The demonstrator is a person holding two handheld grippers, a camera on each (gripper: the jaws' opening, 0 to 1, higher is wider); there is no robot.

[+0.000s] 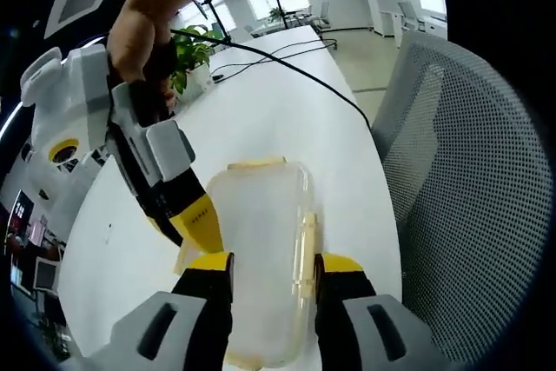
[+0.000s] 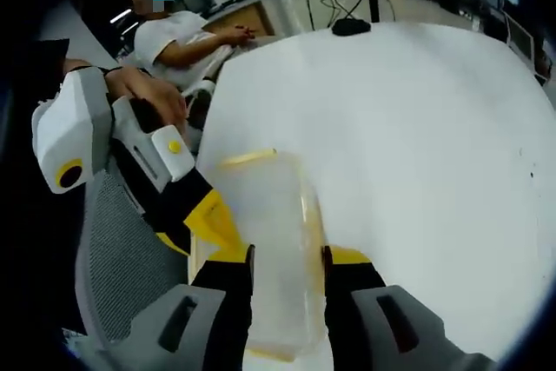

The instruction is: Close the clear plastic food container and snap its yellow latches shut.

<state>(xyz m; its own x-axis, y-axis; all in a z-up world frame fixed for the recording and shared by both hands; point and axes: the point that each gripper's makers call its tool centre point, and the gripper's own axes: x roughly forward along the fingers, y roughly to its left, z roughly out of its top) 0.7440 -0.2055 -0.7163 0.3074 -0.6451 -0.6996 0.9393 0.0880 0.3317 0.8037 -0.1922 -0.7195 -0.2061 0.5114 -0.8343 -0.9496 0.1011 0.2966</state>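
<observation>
Resting on the white counter [image 1: 287, 102], the clear food container [image 1: 261, 258] looks light, thin-walled and slippery, so each hand-held gripper, left [image 1: 274, 268] and right [image 2: 287, 260], jaws apart astride it, should press the stiffer yellow latches [image 1: 306, 249].

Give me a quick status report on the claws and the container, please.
Left claw and right claw both straddle the clear container, from opposite sides; contact unclear. Lid on, yellow latches against its sides. Mesh chair beside the table, not obstructing.
</observation>
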